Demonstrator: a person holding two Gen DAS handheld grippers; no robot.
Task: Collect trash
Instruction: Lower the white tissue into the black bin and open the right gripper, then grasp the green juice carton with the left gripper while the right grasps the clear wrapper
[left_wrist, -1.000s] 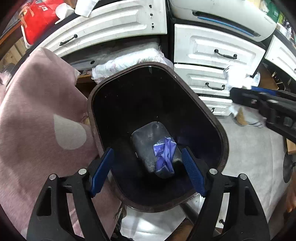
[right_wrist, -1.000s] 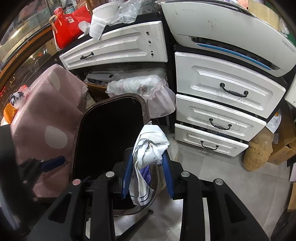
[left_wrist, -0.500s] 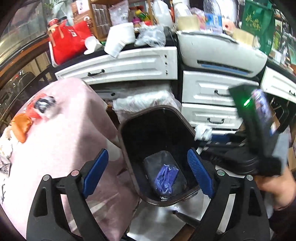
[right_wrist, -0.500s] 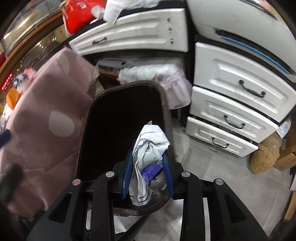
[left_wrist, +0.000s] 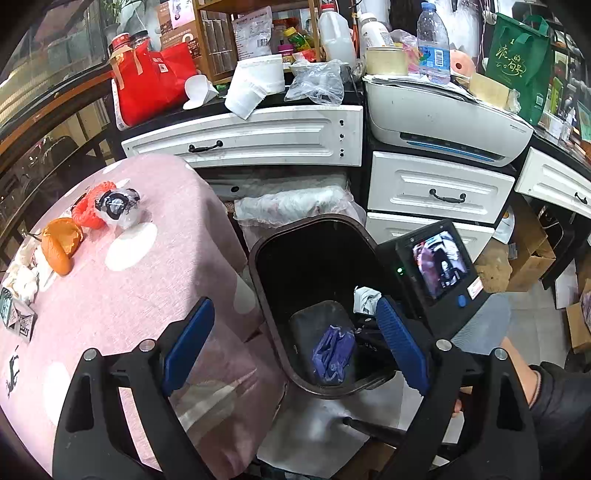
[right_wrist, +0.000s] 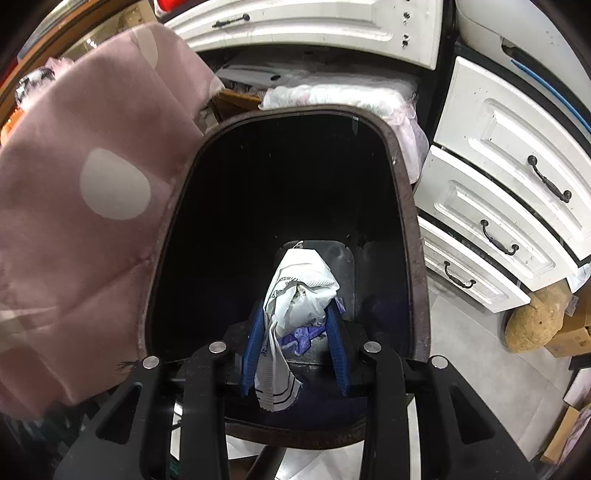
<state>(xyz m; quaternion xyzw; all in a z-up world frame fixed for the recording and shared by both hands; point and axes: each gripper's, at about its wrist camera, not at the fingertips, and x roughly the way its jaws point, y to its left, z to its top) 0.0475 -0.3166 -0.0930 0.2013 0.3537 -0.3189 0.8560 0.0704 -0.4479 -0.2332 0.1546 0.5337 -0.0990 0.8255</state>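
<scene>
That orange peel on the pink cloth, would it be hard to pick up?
Probably easy. The orange peel looks thin, curled and hollow, so likely light and bendy. Squeezing may flatten or tear it. It lies on the soft pink tablecloth, so it should not roll or slide much.

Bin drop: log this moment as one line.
left gripper: open, empty | right gripper: shut on wrapper, over bin | in bin: purple bag | table: trash left

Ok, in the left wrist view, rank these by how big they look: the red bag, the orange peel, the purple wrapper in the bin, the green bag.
1. red bag
2. green bag, though it sits at the distorted edge, so its gap to the red one is unsure
3. orange peel and purple wrapper look about alike; no ranking between them
</scene>
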